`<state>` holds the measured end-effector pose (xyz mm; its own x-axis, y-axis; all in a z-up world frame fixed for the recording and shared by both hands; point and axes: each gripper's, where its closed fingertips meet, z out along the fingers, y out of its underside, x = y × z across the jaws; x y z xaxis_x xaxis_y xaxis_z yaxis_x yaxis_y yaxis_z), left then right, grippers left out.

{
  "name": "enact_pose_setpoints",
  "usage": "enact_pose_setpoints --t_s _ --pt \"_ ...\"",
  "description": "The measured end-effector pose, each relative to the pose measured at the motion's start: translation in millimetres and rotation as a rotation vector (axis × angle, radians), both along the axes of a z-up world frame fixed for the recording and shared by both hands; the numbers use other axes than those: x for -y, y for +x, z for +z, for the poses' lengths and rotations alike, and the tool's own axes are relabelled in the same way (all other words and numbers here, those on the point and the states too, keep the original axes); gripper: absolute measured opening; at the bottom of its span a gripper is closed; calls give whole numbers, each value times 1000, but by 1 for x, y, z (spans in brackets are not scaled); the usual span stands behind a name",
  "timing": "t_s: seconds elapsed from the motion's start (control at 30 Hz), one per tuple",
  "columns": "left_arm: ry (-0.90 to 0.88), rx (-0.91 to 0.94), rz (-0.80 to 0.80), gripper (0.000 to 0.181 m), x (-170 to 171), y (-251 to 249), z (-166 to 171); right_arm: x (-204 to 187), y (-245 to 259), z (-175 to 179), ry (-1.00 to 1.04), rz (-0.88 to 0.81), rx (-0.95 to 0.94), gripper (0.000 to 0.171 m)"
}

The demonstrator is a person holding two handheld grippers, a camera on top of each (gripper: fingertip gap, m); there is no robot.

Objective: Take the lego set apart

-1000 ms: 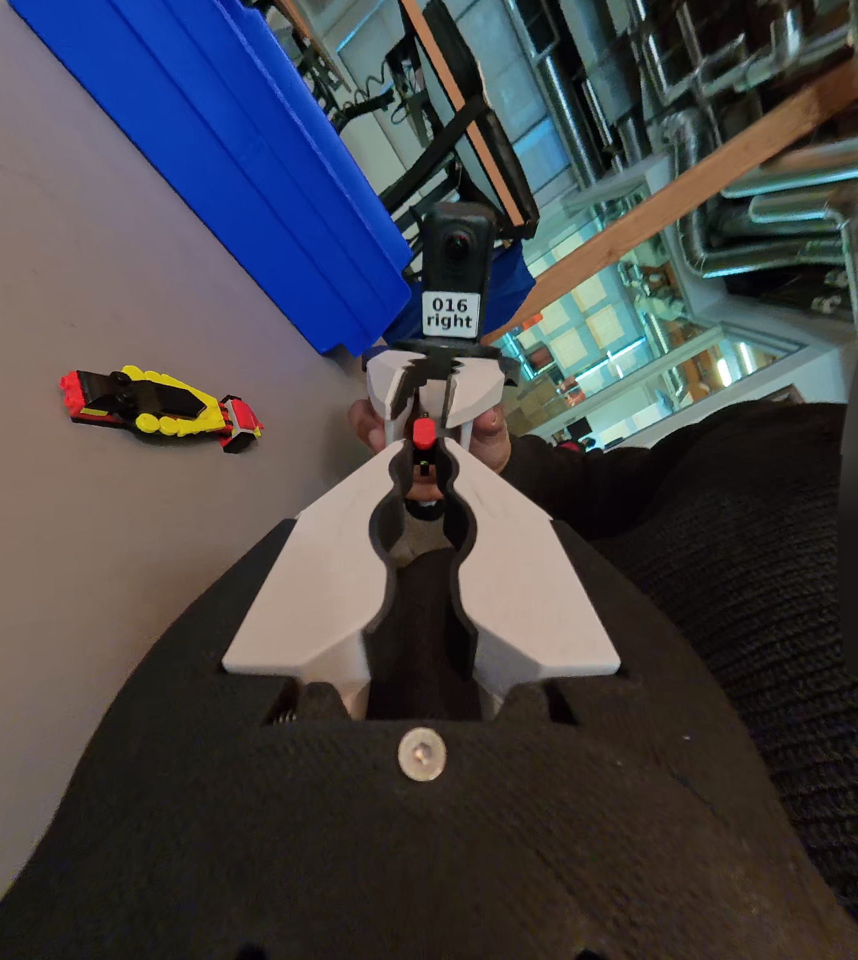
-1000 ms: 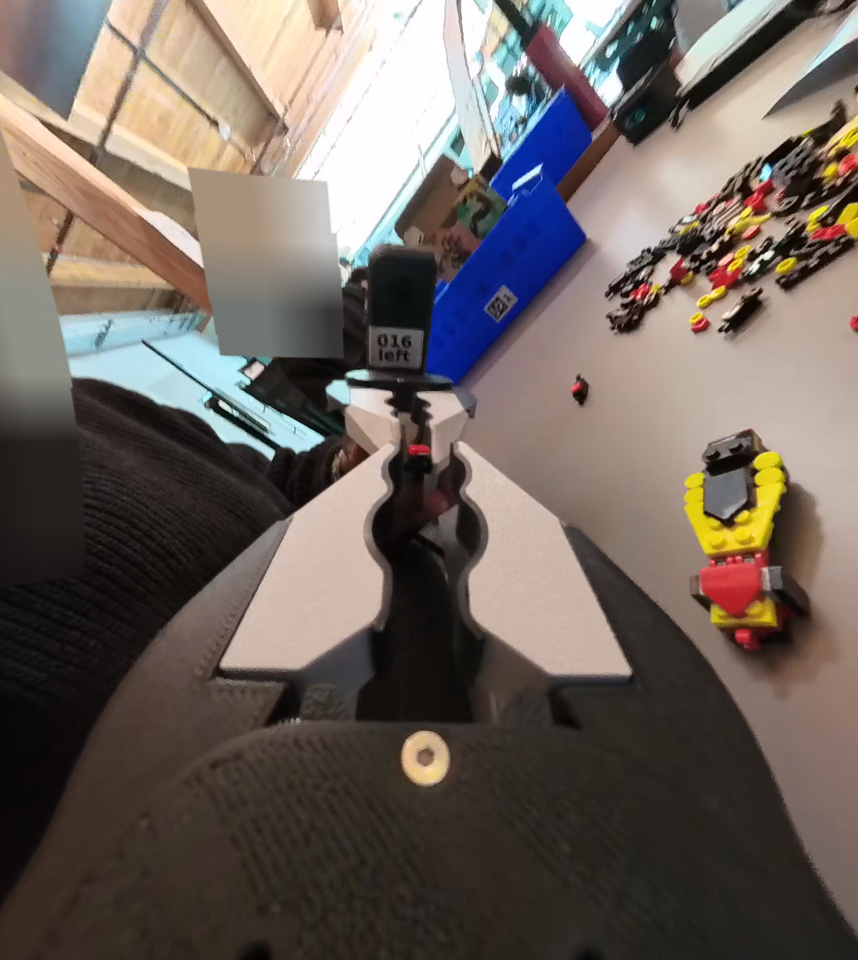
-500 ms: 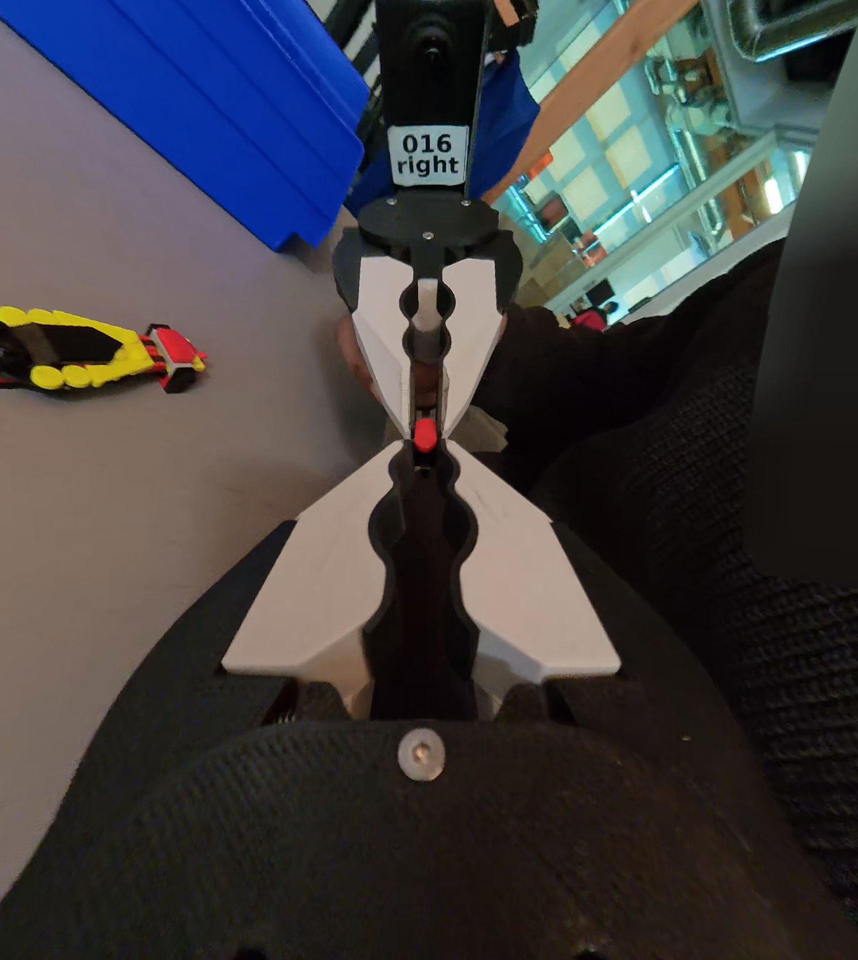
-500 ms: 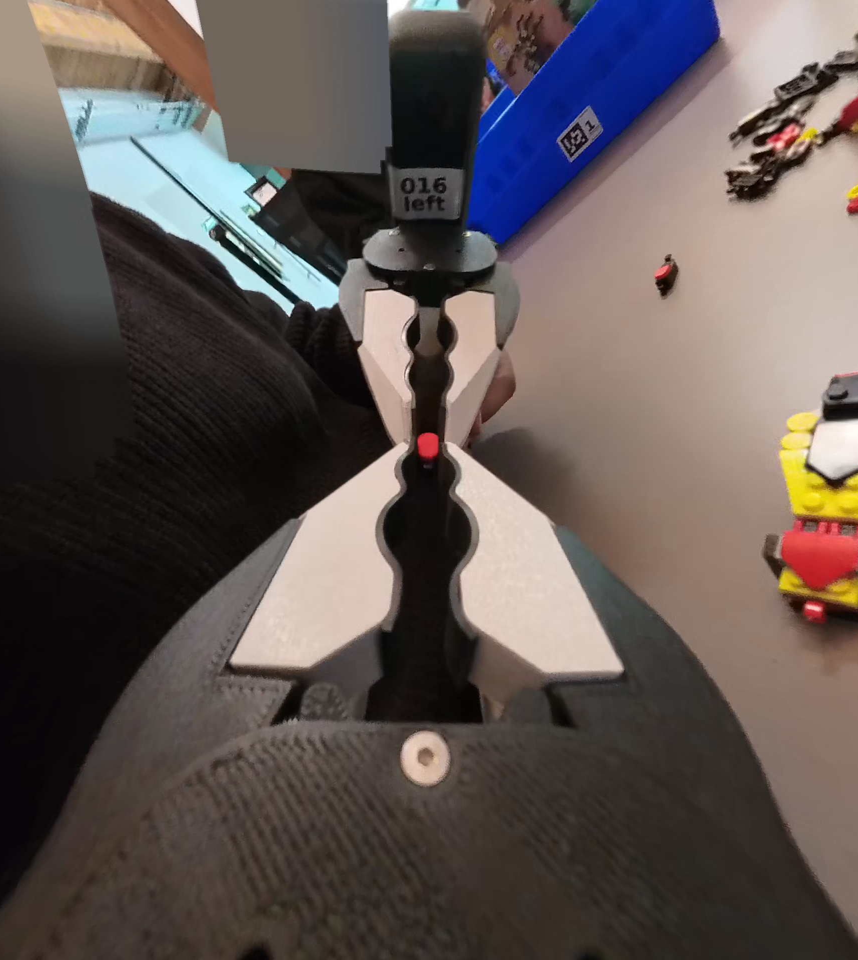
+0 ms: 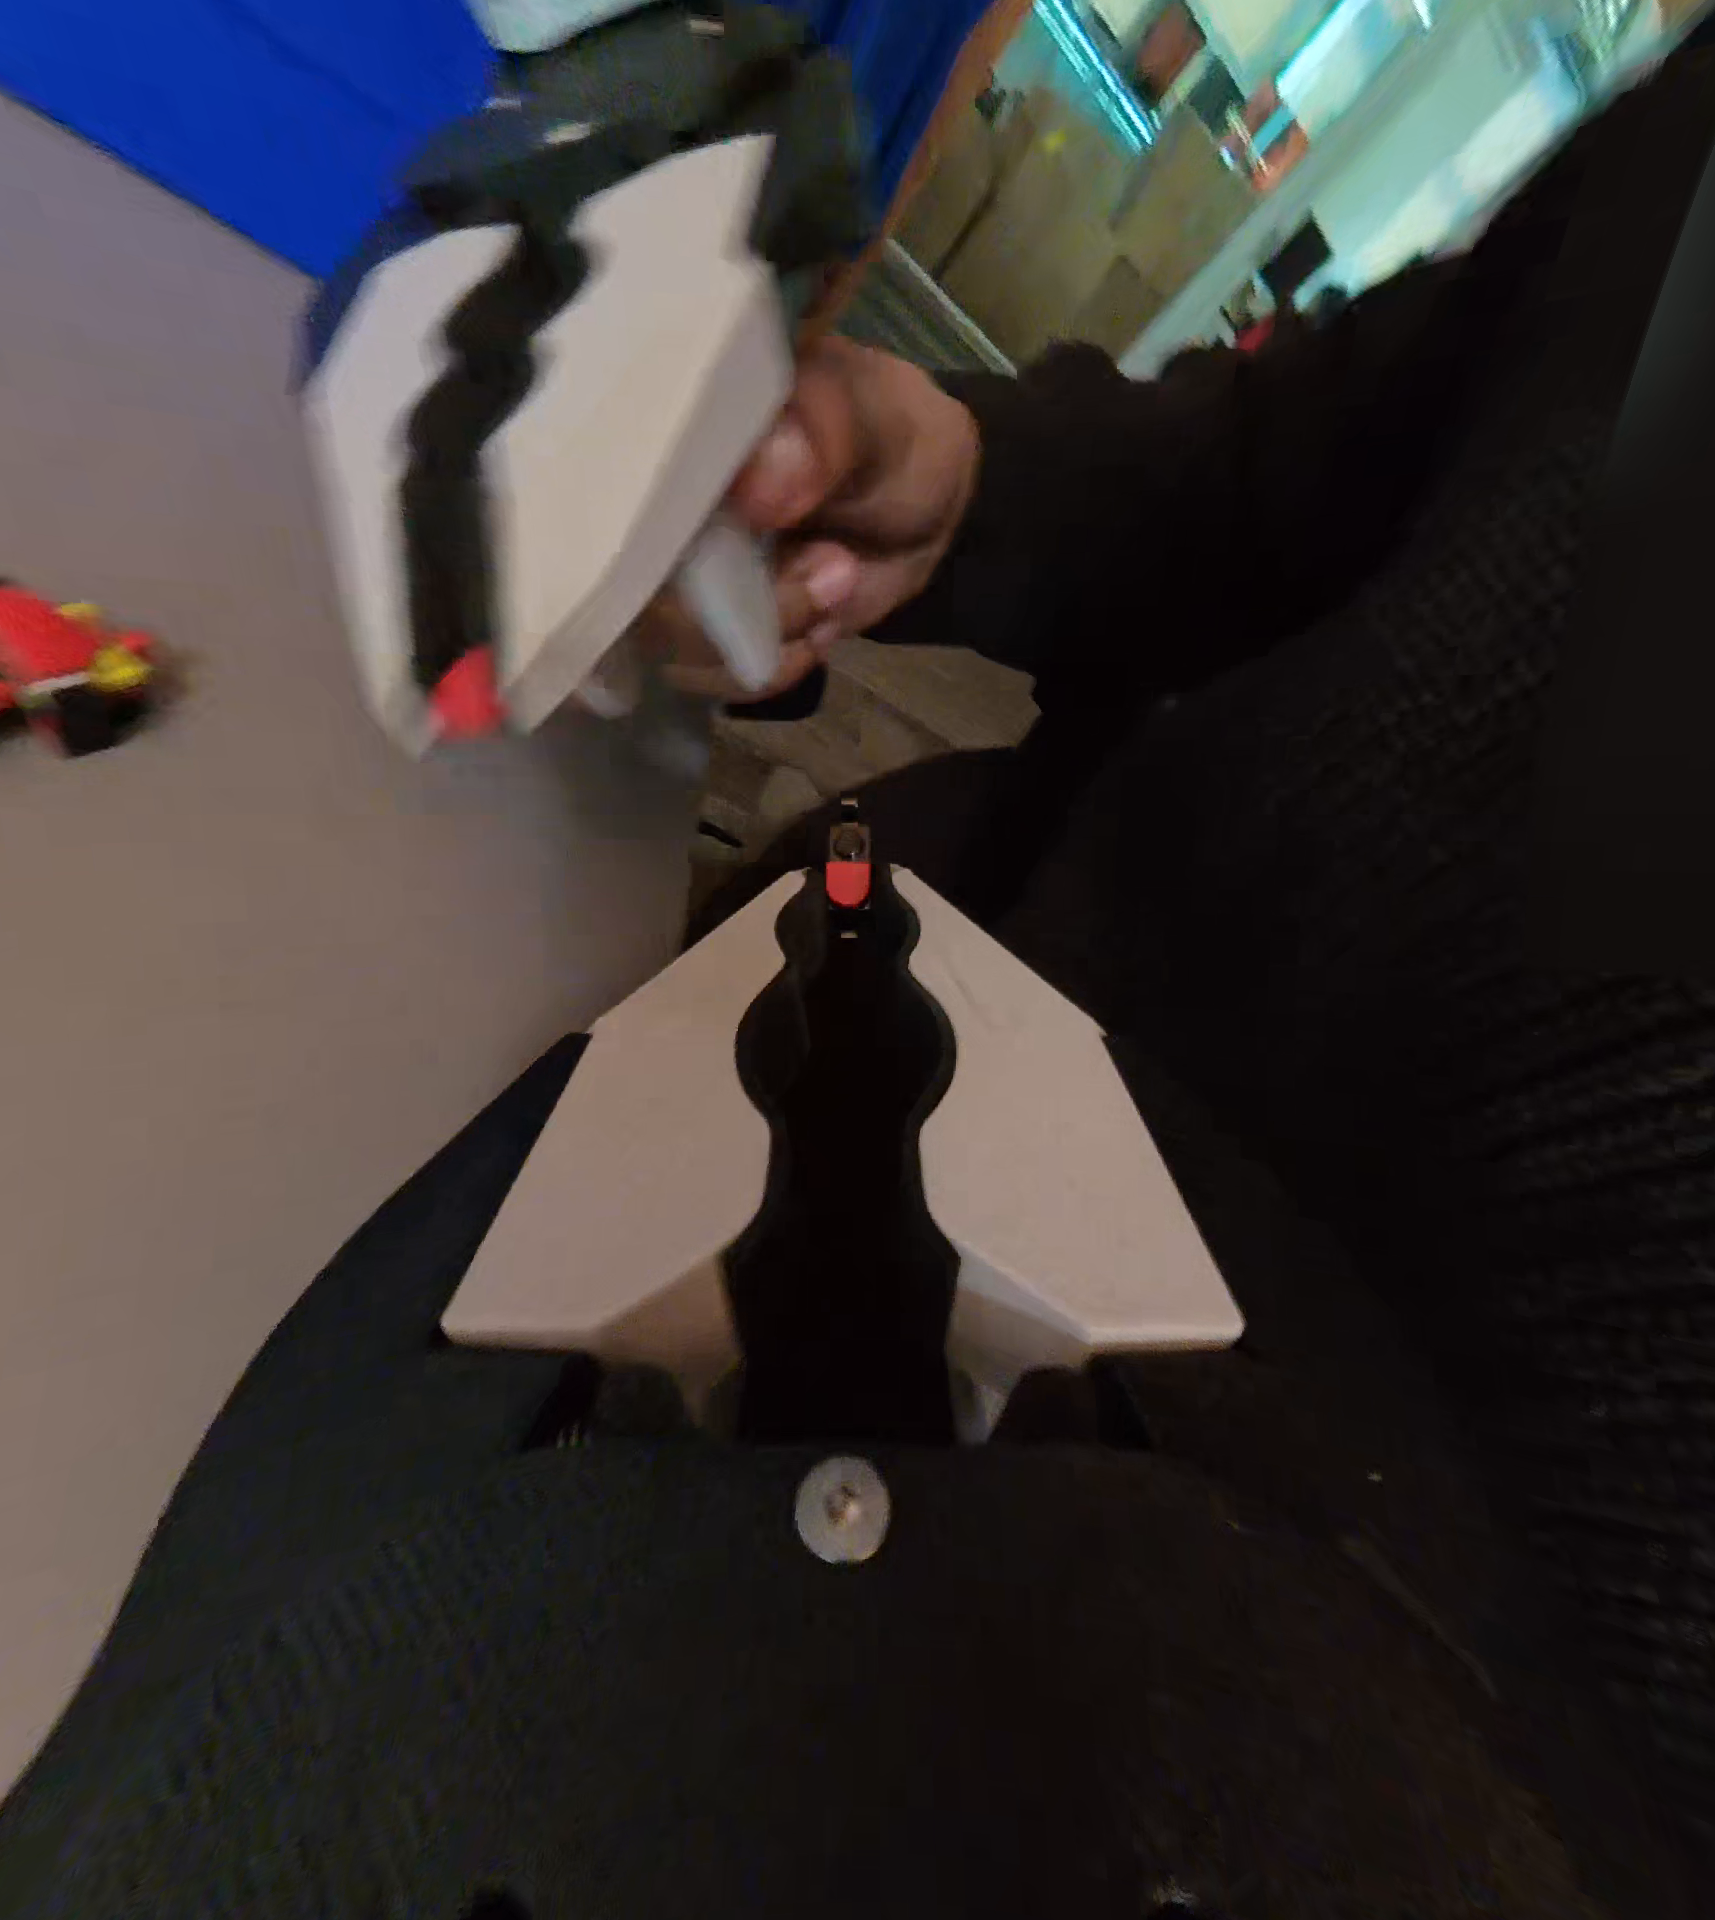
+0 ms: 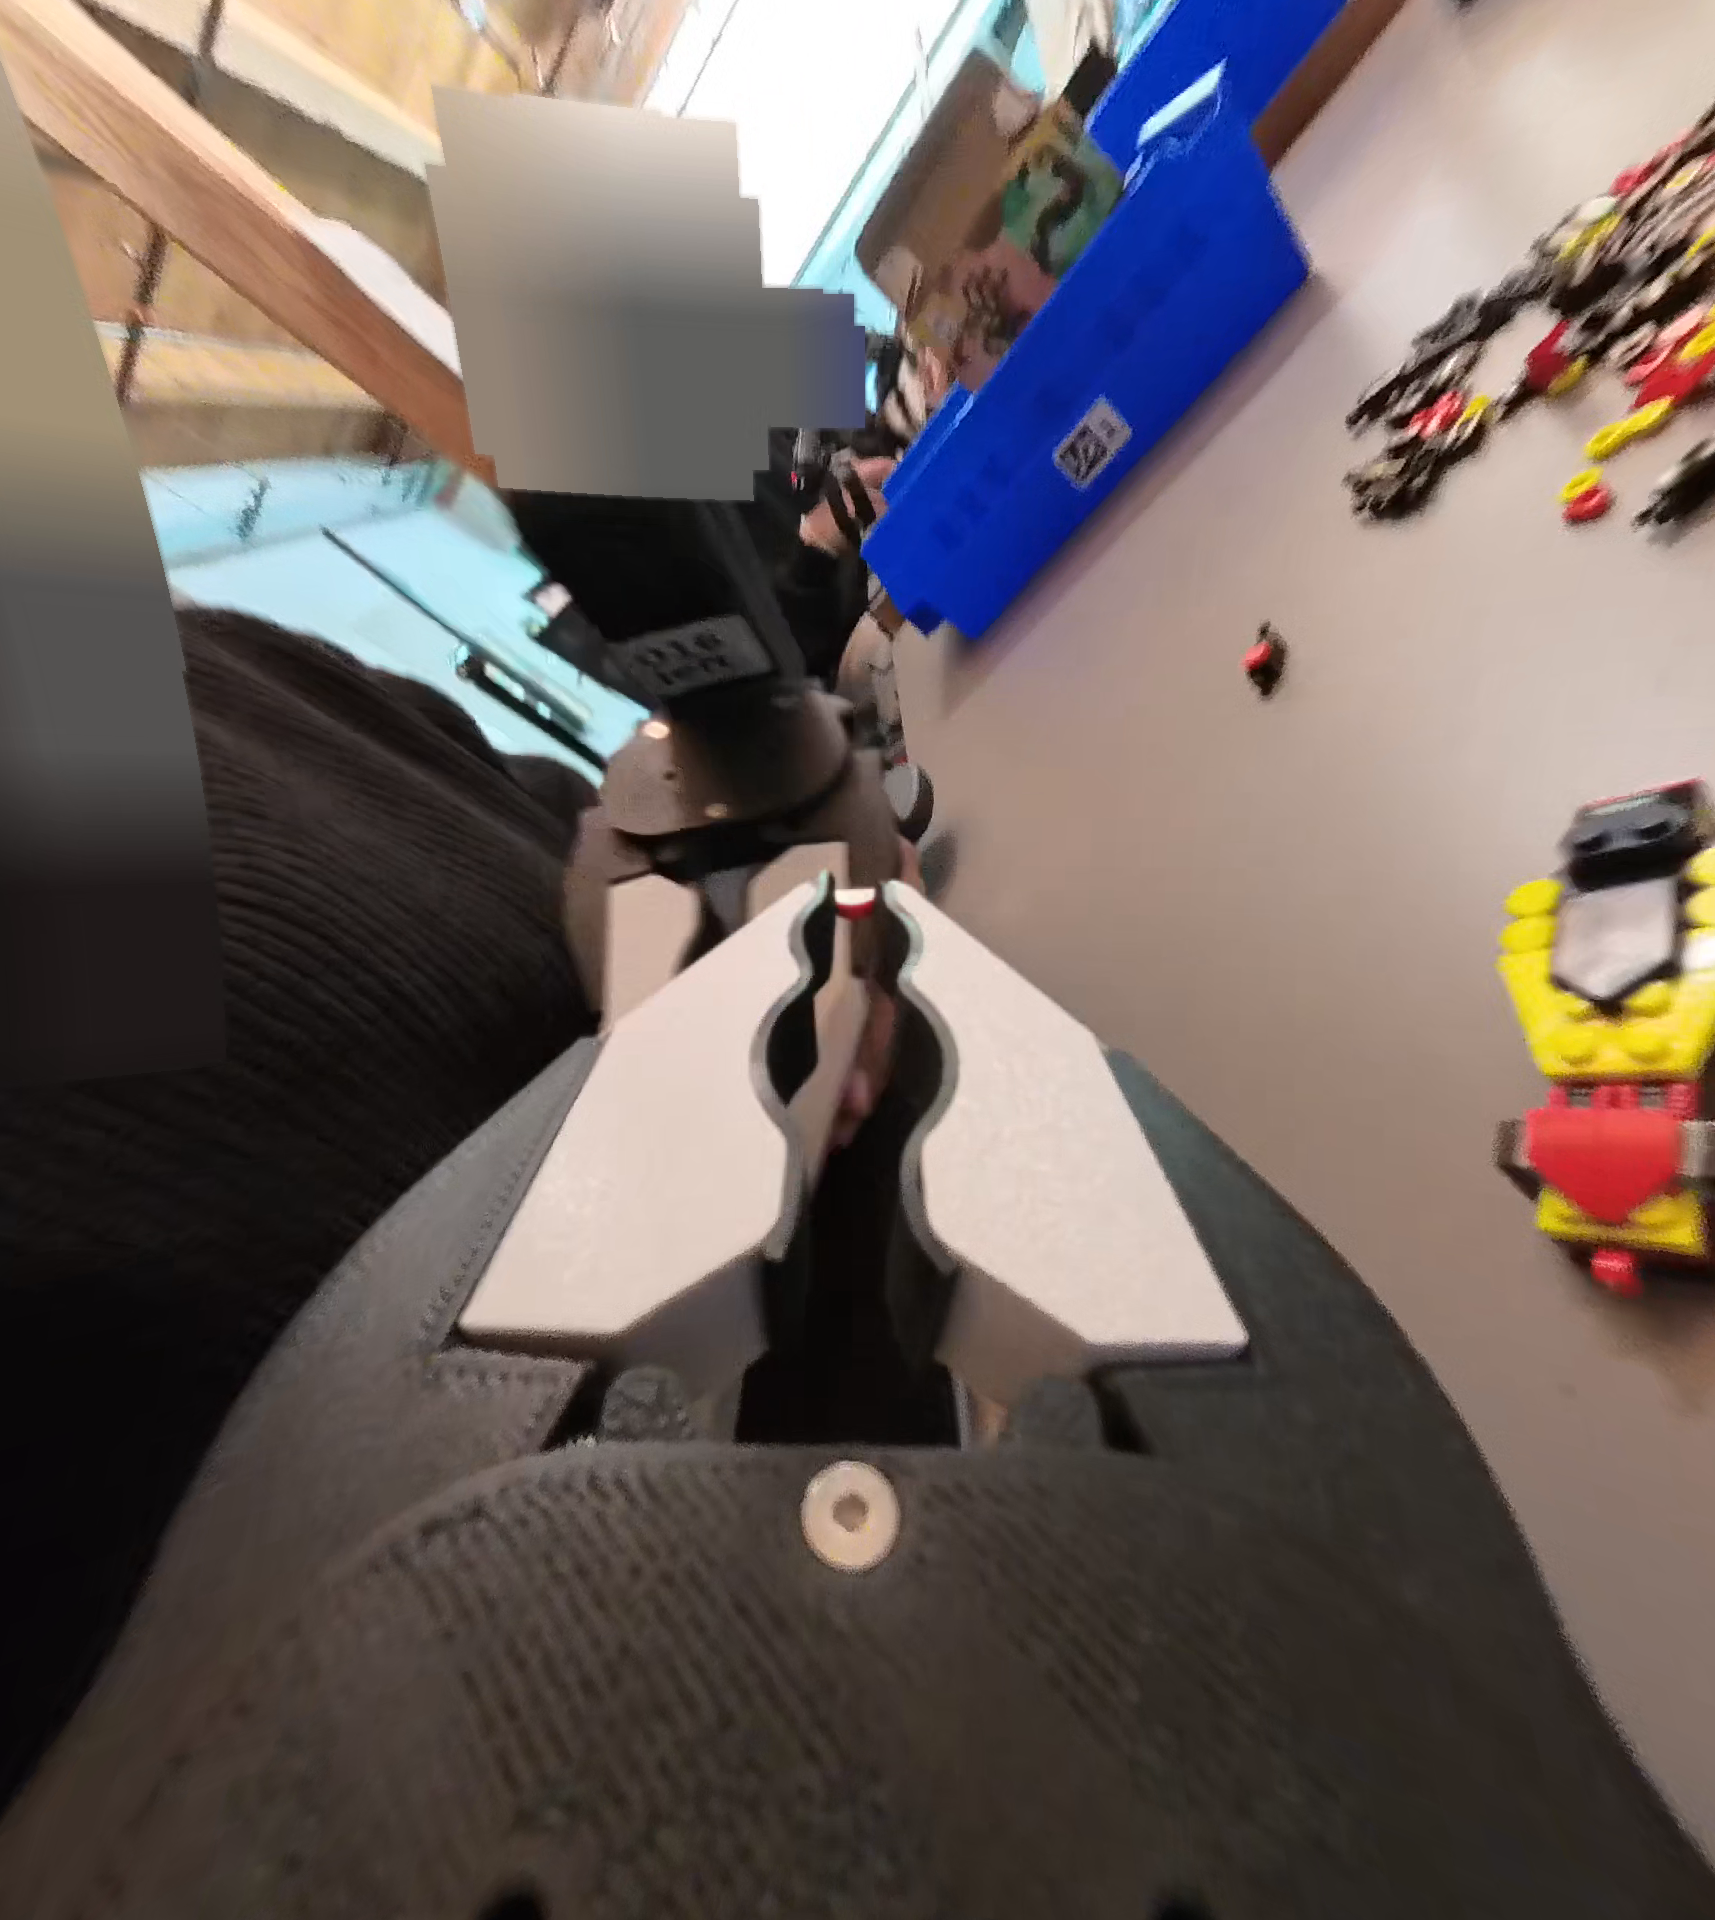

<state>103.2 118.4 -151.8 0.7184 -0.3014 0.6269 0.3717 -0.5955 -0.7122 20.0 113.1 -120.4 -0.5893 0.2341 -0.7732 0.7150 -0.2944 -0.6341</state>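
Note:
My left gripper (image 5: 848,888) is shut on a small red and dark lego piece (image 5: 846,881) at its tips, held in the air. My right gripper (image 6: 853,902) is shut on a small red piece (image 6: 853,906). In the left wrist view the right gripper (image 5: 458,712) is blurred at the upper left, apart from the left one, with that red piece (image 5: 466,694) in its tips. The yellow, red and black lego car (image 6: 1653,1049) lies on the grey table, to the right of the right gripper. It also shows in the left wrist view (image 5: 11,665).
A blue bin (image 6: 1092,416) stands at the table's far edge. A pile of loose black, red and yellow pieces (image 6: 1611,343) lies beyond the car. One small red and black piece (image 6: 1263,657) lies alone near the bin. The person's black sleeves fill the near side. The tips of one gripper are about 8 centimetres away from the tips of the other.
The two grippers were tip to tip on one small red piece. They have pulled apart, each with a red part in its tips. The right gripper has swung towards the car.

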Motion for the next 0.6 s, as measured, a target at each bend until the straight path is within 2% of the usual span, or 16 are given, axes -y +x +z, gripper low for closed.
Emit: enact_pose_setpoints --t_s 0.07,0.13,0.23,0.37,0.5,0.6 --pt "-17 52 73 7 2 -22 -5 -15 -9 5 -17 -72 -13 6" --pt "24 76 126 7 -2 -34 5 -26 -15 4 -8 -118 -16 6" --pt "63 15 192 7 -6 -48 9 -29 -28 -1 65 -179 -51 6" --pt "83 28 215 6 -7 -51 9 -25 -65 -20 357 -232 -131 6" --pt "87 7 194 6 -7 -46 8 -7 -121 -51 676 -193 -172 7" --pt "97 -22 211 6 -5 -48 8 4 -165 -62 738 -193 -174 7"
